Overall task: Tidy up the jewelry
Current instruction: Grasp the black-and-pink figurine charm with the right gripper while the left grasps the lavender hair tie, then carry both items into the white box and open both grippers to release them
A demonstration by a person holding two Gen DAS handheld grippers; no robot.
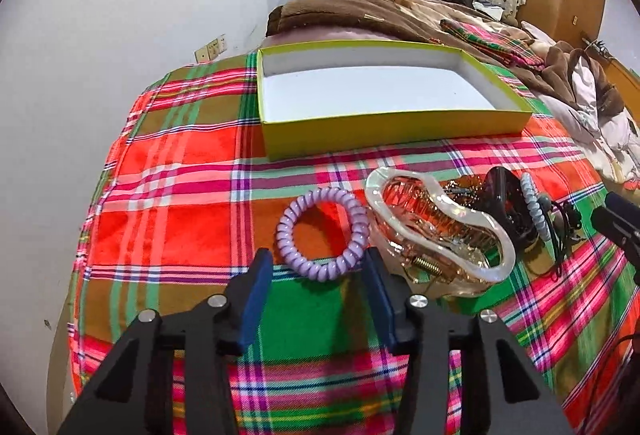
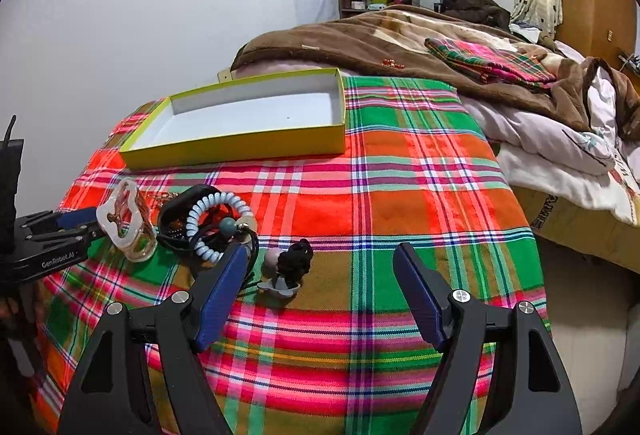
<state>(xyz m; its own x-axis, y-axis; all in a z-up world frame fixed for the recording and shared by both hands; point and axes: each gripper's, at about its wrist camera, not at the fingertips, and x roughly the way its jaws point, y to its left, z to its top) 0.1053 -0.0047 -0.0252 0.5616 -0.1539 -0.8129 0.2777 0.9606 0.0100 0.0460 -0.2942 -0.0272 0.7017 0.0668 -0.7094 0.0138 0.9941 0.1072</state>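
A purple spiral hair tie (image 1: 285, 235) lies flat on the plaid cloth. My left gripper (image 1: 316, 263) stands over its near edge, jaws partly apart with that edge between them; the ring keeps its round shape. Just right of it lies a clear claw clip with a pearly rim (image 1: 440, 231), then a black clip (image 1: 502, 195) and a pale blue spiral tie (image 1: 532, 207). In the right wrist view my right gripper (image 2: 322, 255) is open above a black knotted piece with a pale bead (image 2: 294, 263). The open yellow box (image 1: 396, 129) behind is white inside and holds nothing.
The plaid cloth (image 2: 400, 195) covers the end of a bed. A brown blanket (image 2: 360, 39), a folded plaid cloth (image 2: 492, 63) and a white quilt (image 2: 560, 139) lie beyond and to the right. A white wall runs along the left; the bed's edge drops off at right.
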